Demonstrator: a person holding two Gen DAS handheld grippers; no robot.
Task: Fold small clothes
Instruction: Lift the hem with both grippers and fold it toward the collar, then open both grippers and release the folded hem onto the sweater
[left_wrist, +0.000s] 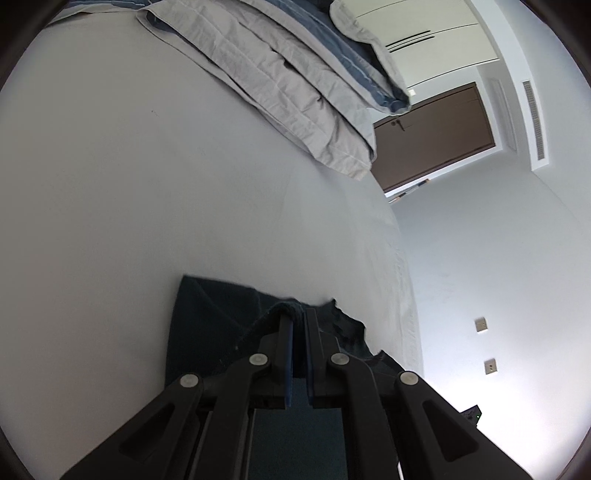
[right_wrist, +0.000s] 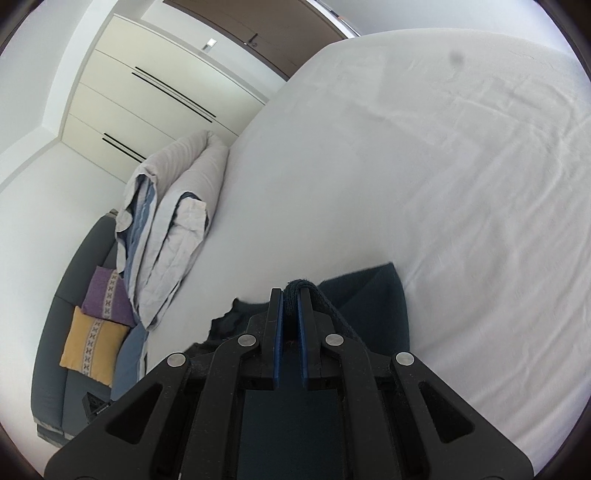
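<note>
A small dark navy garment (left_wrist: 207, 325) hangs over the white bed sheet (left_wrist: 129, 184), held up by both grippers. In the left wrist view my left gripper (left_wrist: 298, 314) is shut on a bunched edge of the dark garment, which drapes down to the left and right of the fingers. In the right wrist view my right gripper (right_wrist: 291, 293) is shut on another rolled edge of the same garment (right_wrist: 373, 306), whose cloth spreads out to the right and below. The part of the garment beneath the grippers is hidden.
A folded grey and blue duvet (left_wrist: 280, 81) lies at the far side of the bed, also the duvet (right_wrist: 173, 229) near the bed's edge. A grey sofa with a purple cushion (right_wrist: 107, 293) and a yellow cushion (right_wrist: 92, 350) stands beside it. Brown door (left_wrist: 436, 136) and white wardrobe (right_wrist: 155, 96) beyond.
</note>
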